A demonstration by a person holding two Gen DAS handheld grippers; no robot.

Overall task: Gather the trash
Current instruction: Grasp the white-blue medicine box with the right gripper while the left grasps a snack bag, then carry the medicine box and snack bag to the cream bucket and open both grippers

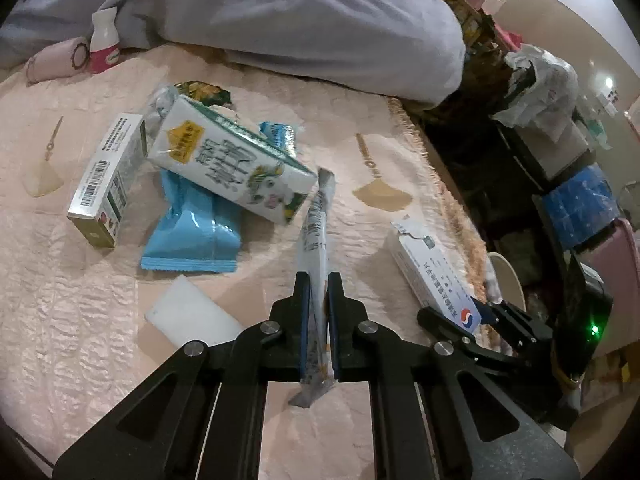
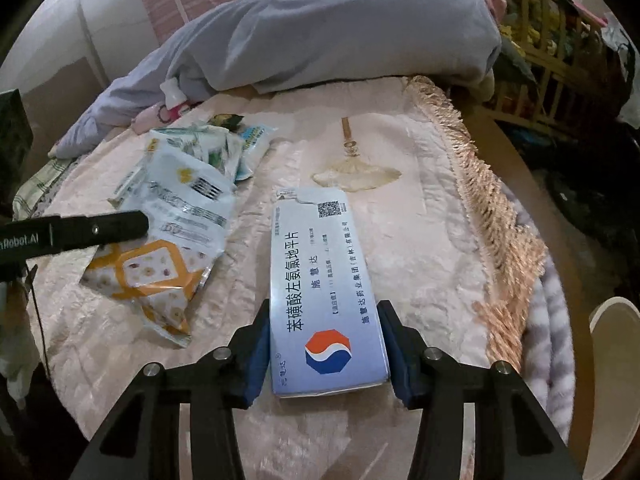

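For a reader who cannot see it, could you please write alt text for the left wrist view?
The left gripper is shut on a thin snack wrapper above a pink bedspread strewn with packets and cartons; to the right, the right gripper holds a white medicine box.

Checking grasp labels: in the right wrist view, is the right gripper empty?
No, the right gripper has the white medicine box clamped between its blue pads, one pressing on each long side.

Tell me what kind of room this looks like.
Most likely a bedroom: the litter lies on a quilted pink bedspread with a fringed edge, a rumpled grey duvet is heaped behind it, and cluttered shelves stand alongside.
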